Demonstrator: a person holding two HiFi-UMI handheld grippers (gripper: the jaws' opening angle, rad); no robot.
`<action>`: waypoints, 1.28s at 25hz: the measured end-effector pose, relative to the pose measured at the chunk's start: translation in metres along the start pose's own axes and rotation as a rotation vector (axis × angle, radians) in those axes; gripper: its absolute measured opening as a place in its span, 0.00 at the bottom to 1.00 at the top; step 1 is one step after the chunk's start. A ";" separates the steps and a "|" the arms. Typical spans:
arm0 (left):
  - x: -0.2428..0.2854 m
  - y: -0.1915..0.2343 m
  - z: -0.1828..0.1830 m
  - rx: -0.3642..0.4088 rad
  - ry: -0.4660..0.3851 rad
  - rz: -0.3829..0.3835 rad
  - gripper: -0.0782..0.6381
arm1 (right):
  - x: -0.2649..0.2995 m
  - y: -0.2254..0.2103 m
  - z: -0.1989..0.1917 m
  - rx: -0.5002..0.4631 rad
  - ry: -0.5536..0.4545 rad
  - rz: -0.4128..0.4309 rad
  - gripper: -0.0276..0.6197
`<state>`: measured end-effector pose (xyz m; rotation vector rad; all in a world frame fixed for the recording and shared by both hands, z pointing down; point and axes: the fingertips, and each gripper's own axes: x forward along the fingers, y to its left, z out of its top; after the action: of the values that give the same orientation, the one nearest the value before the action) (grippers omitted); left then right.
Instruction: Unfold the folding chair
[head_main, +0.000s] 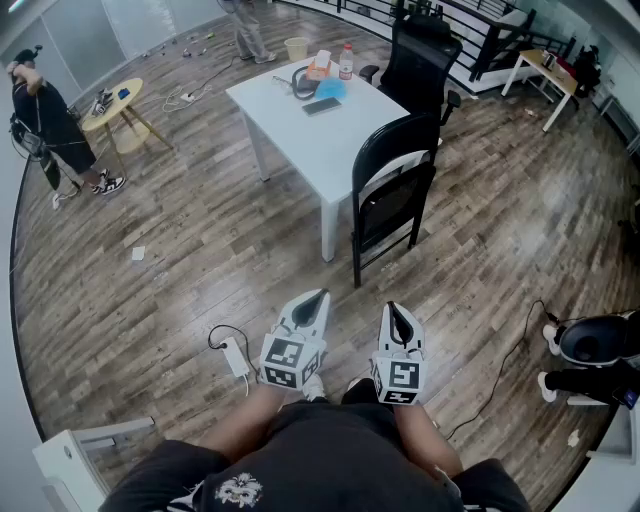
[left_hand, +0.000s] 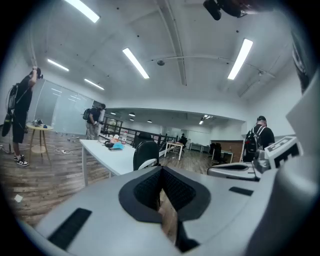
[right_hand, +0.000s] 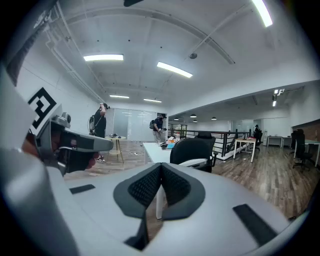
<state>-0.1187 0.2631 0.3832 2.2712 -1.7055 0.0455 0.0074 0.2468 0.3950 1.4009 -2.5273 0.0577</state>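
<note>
Left gripper (head_main: 318, 297) and right gripper (head_main: 393, 309) both shut and empty, well short of the black metal folding chair (head_main: 392, 150) beside the white rectangular table (head_main: 290, 110); likely risk: chair skids on the floor or knocks the table when pulled.

It was an open-plan office or lab floor. A white desk (head_main: 290, 130) stood on wood-plank flooring (head_main: 180, 260) with a black swivel chair (head_main: 420, 55) behind it. Another desk (head_main: 560, 78) sat by a black railing (head_main: 490, 20), and a small round table (head_main: 118, 112) stood aside. Long strip lights (left_hand: 135, 62) crossed a bare ceiling (left_hand: 190, 45). Glass partitions (left_hand: 60, 112) closed the far end. A power strip (head_main: 238, 357) lay on the floor.
</note>
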 end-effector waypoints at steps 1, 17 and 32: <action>0.011 0.007 0.003 0.002 -0.002 0.000 0.12 | 0.013 -0.005 0.002 0.002 -0.003 -0.007 0.06; 0.224 0.071 0.047 0.074 0.064 -0.024 0.12 | 0.213 -0.111 0.012 0.094 0.023 -0.028 0.06; 0.364 0.120 0.090 0.124 0.121 -0.049 0.12 | 0.352 -0.193 0.012 0.141 0.081 -0.092 0.06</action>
<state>-0.1387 -0.1297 0.3978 2.3449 -1.6264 0.2790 -0.0108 -0.1507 0.4497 1.5327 -2.4310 0.2754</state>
